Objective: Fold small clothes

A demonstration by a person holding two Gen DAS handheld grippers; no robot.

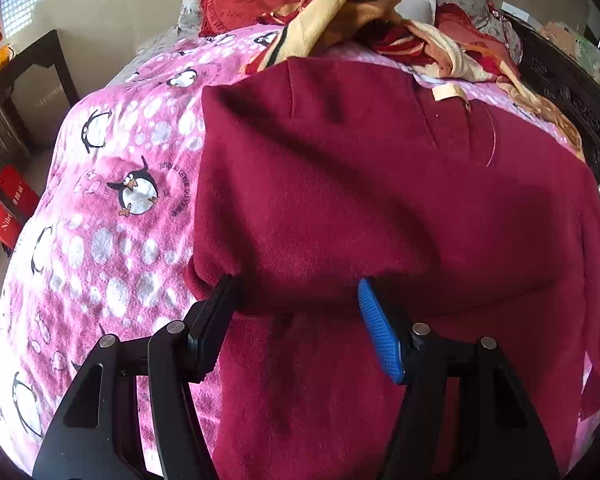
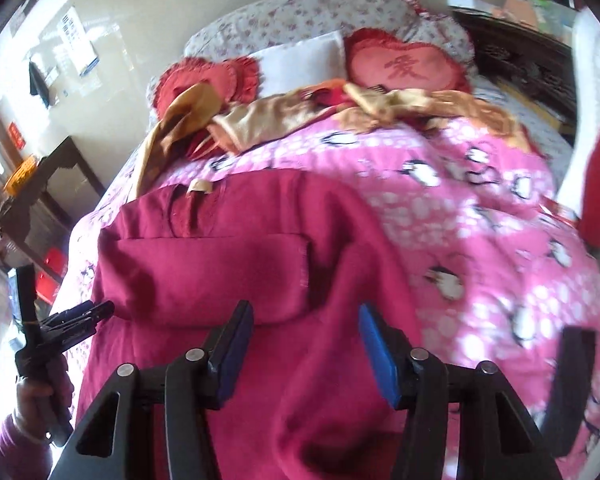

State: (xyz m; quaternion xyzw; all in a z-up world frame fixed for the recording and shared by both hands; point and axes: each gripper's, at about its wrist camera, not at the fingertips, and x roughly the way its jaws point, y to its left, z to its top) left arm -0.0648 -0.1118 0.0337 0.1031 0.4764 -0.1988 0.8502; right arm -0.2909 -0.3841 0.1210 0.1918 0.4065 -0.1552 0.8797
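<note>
In the left wrist view, the left tongs (image 1: 296,292) stand spread at the near edge of a folded dark red garment (image 1: 360,200), which lies on a pink penguin blanket (image 1: 112,200) covering the bed. A fold of the cloth bulges between the two fingers; whether the pads press it I cannot tell. Yellow and red cloths (image 1: 360,8) are heaped near the pillows.

In the right wrist view, which is blurred, the right tongs (image 2: 304,320) hang released above the same dark red garment (image 2: 204,264), with nothing between the fingers. The left tongs (image 2: 80,316) show at the garment's left edge, held by a hand (image 2: 36,396) in a purple sleeve. A red heart cushion (image 2: 404,64) rests at the head of the bed.
</note>
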